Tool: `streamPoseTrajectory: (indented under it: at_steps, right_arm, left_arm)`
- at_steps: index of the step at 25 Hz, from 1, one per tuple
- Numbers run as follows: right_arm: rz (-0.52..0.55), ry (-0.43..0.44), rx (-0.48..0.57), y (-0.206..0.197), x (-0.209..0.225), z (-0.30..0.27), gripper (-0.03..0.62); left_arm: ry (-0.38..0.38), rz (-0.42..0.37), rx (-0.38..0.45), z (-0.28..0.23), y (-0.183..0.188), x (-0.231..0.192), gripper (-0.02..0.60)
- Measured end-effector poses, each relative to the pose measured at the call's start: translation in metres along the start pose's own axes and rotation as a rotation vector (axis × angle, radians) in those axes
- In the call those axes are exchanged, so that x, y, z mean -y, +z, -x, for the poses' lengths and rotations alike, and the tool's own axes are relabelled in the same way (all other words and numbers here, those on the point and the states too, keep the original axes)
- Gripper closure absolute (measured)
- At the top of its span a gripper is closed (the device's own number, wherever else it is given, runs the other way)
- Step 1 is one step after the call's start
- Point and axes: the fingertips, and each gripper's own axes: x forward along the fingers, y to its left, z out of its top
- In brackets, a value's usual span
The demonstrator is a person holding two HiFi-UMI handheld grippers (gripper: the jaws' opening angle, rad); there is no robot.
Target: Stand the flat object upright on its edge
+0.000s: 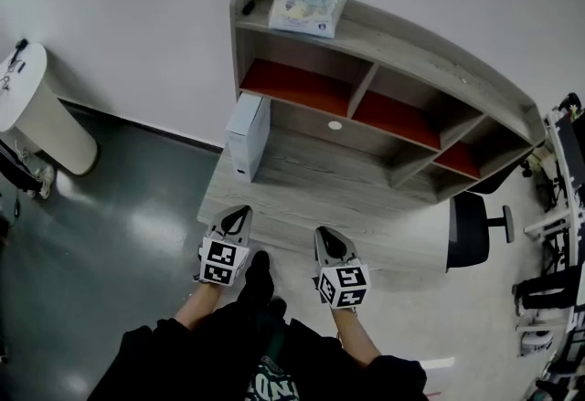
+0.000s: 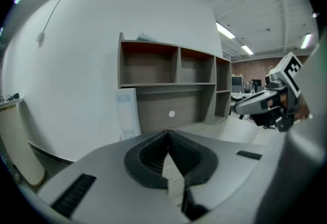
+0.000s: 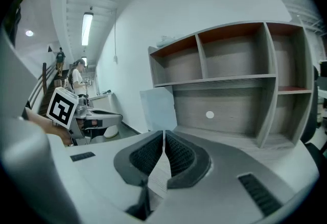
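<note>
Holding a gripper in each hand above the near edge of a wooden desk (image 1: 302, 194), we see our own dark sleeves (image 1: 164, 344) at the bottom of the head view. Our left gripper (image 1: 241, 211) has its jaws clenched together, pad against pad, with nothing between them. The left gripper view shows only the desk's grain past the closed tips. Our right gripper (image 1: 322, 233) is likewise clenched and empty, its tips meeting in the right gripper view. The two grippers sit side by side, apart from each other. Both point toward the back of the desk, each with its marker cube turned toward us.

Farther on, the flat object, a white box (image 1: 248, 136), stands upright on its edge at the desk's left end, well apart from both grippers. It stands just beside the left side panel of the shelf unit (image 1: 393, 102). A broad face with faint print shows in the left gripper view.

Behind the box, the shelf unit rises along the back of the desk. Its open compartments have reddish floors, and a small white disc (image 1: 335, 125) sits on its back panel. A clear packet (image 1: 307, 6) lies on the unit's top, at its left end.

Off to the left, on the dark floor (image 1: 110, 226), a white cylindrical bin (image 1: 41, 116) stands by the white wall. To the right of the desk stands a black office chair (image 1: 471, 230).
</note>
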Motion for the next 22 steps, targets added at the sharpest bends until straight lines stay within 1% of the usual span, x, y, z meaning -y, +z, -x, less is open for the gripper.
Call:
streamPoseTrajectory:
  at_steps: [3, 7, 15, 22]
  right_arm:
    - [0.004, -0.008, 0.021, -0.001, -0.007, 0.011, 0.554]
    - [0.007, -0.02, 0.046, 0.0, -0.011, 0.021, 0.554]
    - [0.014, -0.003, 0.046, -0.003, -0.019, 0.029, 0.558]
    - [0.015, 0.013, 0.046, -0.003, -0.022, 0.027, 0.558]
  left_arm:
    - [-0.036, 0.008, 0.007, 0.011, 0.0, 0.014, 0.569]
    - [-0.075, 0.023, 0.037, 0.025, 0.01, 0.03, 0.568]
    - [-0.102, -0.009, 0.065, 0.033, 0.012, 0.046, 0.568]
    - [-0.085, -0.007, 0.047, 0.035, 0.01, 0.041, 0.568]
